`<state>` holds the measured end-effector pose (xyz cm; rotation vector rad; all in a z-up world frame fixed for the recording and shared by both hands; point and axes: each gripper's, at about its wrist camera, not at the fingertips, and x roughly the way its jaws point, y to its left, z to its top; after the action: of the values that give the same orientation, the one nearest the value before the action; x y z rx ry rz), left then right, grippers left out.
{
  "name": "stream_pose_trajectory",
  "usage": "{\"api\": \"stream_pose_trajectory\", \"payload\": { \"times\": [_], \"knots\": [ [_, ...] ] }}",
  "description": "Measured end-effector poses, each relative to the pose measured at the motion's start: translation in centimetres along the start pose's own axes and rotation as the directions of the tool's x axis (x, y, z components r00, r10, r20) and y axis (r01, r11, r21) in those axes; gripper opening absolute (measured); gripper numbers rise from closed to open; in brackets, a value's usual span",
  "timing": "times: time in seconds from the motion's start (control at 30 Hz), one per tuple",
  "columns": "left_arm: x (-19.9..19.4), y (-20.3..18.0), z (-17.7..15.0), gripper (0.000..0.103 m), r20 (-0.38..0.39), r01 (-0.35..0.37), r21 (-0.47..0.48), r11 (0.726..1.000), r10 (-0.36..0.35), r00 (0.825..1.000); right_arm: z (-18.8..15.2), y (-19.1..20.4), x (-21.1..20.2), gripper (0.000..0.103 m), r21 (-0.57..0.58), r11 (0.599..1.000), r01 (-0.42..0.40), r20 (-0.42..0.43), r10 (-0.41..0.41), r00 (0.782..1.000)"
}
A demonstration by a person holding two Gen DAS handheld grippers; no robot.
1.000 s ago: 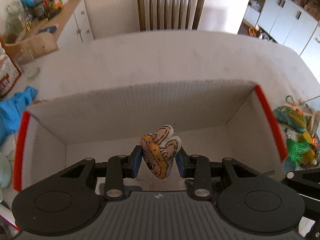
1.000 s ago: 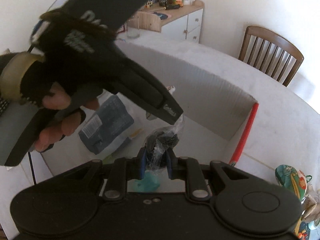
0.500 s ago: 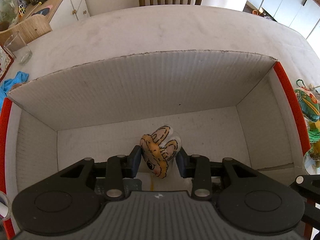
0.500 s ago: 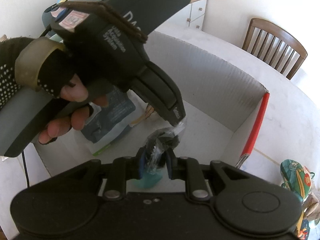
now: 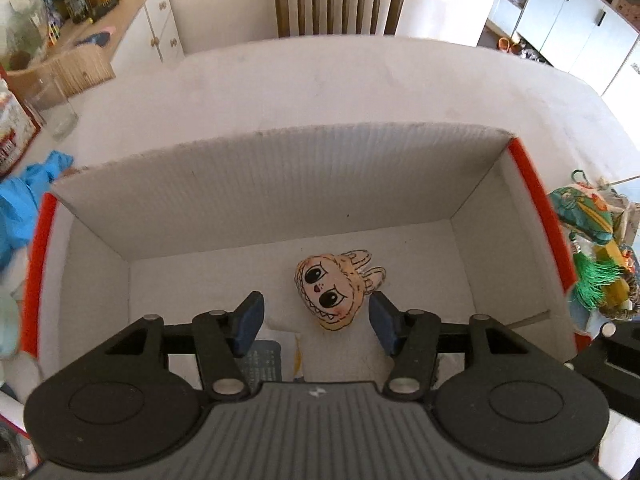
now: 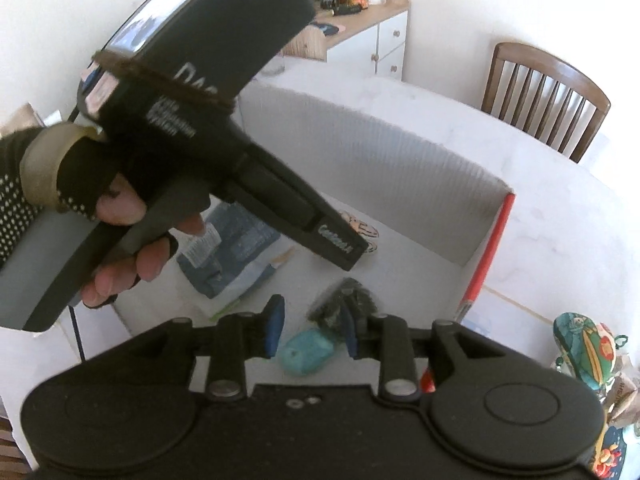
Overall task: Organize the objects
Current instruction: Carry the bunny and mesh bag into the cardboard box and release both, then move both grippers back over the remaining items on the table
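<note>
Inside box [image 5: 280, 184]: face toy [image 5: 332, 294], packet [image 6: 344, 308].

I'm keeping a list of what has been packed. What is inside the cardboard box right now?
In the box: a cartoon face toy, a blue packet, a turquoise piece and a dark wrapped bundle. The grippers cover the near floor.

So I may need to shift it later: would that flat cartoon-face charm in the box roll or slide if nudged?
The flat cartoon-face charm lies face-up, so probably slides rather than rolls. Looks thin, likely light.
</note>
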<state>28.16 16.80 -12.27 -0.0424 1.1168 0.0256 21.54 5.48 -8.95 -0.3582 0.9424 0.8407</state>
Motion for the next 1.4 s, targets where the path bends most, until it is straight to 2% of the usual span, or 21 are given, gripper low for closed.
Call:
{"api": "stream_pose_trajectory", "payload": {
  "times": [0.3,0.6,0.77,0.97,1.03,1.13,1.27,1.4],
  "knots": [
    [-4.4,-0.9,-1.0,0.057,0.120,-0.012,-0.002,1.000,0.013,0.993,-0.6,-0.5,-4.4,0.040,0.034,0.999,-0.035,0.089,0.032,0.995],
    [-9.6,-3.0,-2.7,0.057,0.238,0.000,0.019,1.000,-0.005,0.971,-2.1,-2.1,-8.6,0.047,0.038,0.997,-0.066,0.159,0.060,0.985],
    [-11.7,-4.4,-4.1,0.057,0.270,0.007,0.011,1.000,-0.010,0.963,-2.9,-3.1,-11.0,0.052,0.042,0.996,-0.080,0.204,0.070,0.977],
    [-13.5,-6.3,-5.5,0.066,0.311,-0.015,0.011,1.000,0.011,0.950,-4.8,-4.5,-13.4,0.063,0.050,0.995,-0.082,0.252,0.067,0.965],
    [-14.1,-7.0,-5.8,0.075,0.329,-0.024,0.010,1.000,0.019,0.944,-5.4,-5.2,-14.0,0.066,0.058,0.995,-0.083,0.262,0.065,0.963],
    [-15.0,-8.2,-6.3,0.080,0.358,-0.030,0.014,0.999,0.023,0.934,-6.5,-6.6,-14.9,0.074,0.083,0.994,-0.076,0.284,0.049,0.957],
    [-15.6,-9.7,-6.9,0.084,0.382,-0.021,0.015,1.000,0.013,0.924,-8.4,-8.7,-16.3,0.084,0.120,0.991,-0.057,0.308,0.017,0.951],
    [-15.5,-11.3,-7.6,0.085,0.388,-0.005,0.026,1.000,-0.005,0.922,-10.3,-10.6,-17.4,0.093,0.152,0.988,-0.039,0.324,-0.012,0.946]
  ]
}}
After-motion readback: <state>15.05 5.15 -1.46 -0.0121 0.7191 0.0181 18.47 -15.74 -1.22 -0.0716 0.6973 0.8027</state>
